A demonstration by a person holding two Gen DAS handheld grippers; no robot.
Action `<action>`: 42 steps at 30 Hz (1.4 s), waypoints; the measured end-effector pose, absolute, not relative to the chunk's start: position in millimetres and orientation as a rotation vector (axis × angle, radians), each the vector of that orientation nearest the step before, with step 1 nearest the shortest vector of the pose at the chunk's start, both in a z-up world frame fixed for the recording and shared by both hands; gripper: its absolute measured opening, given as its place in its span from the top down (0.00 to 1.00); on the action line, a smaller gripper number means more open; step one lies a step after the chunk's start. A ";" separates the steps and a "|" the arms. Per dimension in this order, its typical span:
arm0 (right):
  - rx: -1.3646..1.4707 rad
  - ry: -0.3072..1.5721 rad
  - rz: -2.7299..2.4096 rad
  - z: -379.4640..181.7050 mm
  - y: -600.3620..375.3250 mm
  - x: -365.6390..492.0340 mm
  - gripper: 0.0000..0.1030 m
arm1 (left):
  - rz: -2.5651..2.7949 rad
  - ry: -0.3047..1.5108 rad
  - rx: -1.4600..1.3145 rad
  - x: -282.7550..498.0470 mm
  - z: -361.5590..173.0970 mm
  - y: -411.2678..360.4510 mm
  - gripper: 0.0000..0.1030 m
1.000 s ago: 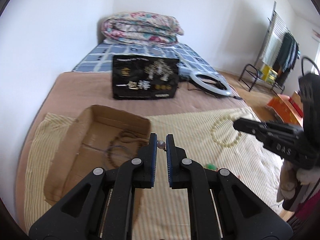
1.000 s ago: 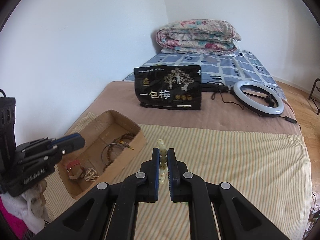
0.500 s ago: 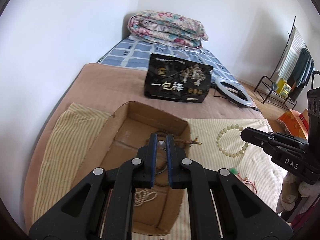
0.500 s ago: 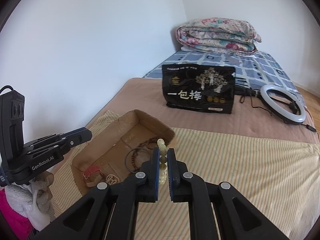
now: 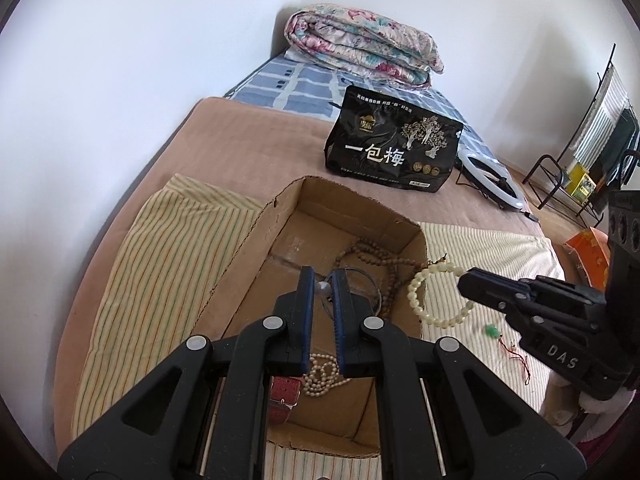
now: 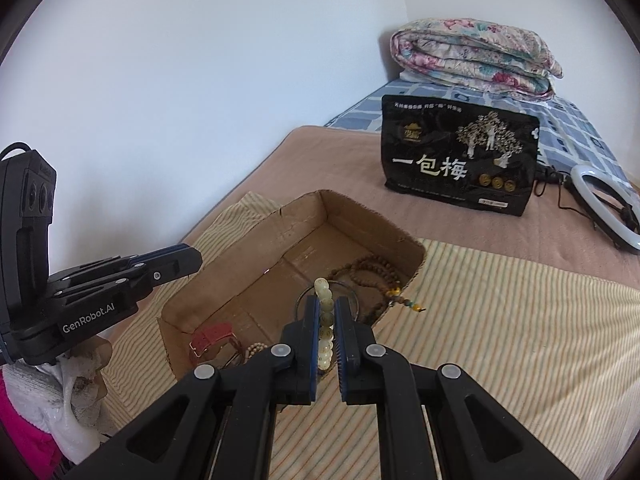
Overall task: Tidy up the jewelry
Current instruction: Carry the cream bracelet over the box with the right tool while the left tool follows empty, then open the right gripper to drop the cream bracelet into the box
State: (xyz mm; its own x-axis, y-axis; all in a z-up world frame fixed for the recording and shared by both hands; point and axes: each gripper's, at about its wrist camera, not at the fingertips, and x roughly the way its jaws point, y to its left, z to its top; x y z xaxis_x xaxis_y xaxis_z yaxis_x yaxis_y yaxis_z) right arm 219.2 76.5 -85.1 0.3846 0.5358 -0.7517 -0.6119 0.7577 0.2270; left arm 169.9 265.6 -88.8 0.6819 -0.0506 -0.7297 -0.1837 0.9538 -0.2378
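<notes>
An open cardboard box (image 5: 256,248) (image 6: 360,216) lies on the striped cloth. It holds a brown bead necklace (image 5: 372,252) (image 6: 372,268), a thin dark ring, a pearl strand (image 5: 320,376) and a red strap (image 5: 284,396) (image 6: 210,334). My left gripper (image 5: 322,286) is shut on a small grey bead piece (image 5: 322,288) above the box. My right gripper (image 6: 326,308) is shut on a pale green bead bracelet (image 6: 325,320) (image 5: 432,300), held over the box's right rim.
A black snack bag (image 5: 394,148) (image 6: 458,158) stands behind the box. A ring light (image 5: 490,176) (image 6: 608,204) and folded quilt (image 5: 360,48) lie farther back. A small green bead with red thread (image 5: 493,331) lies on the cloth to the right.
Both grippers have moved left over the box. The left carries its grey bead piece above the box interior; the right has brought the pale bracelet to the box's right rim.
</notes>
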 end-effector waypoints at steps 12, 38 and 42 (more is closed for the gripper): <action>-0.091 0.932 0.750 -94.0 80.8 225.6 0.91 | 0.089 0.846 -0.333 177.8 -93.4 267.7 0.93; -0.049 0.893 0.634 -74.6 27.3 224.7 0.43 | 0.063 0.819 -0.282 178.1 -80.7 239.2 0.93; -0.046 0.883 0.597 -71.9 9.6 224.9 0.34 | 0.033 0.817 -0.265 181.0 -78.5 224.8 0.93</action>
State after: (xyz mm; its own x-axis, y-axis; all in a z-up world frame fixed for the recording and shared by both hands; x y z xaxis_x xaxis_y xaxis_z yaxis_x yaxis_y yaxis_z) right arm 224.9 9.6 -71.9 0.4843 0.4713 -0.7371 -0.5083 0.8373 0.2013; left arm 181.0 224.8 -78.5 0.6854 -0.0728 -0.7245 -0.1307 0.9665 -0.2208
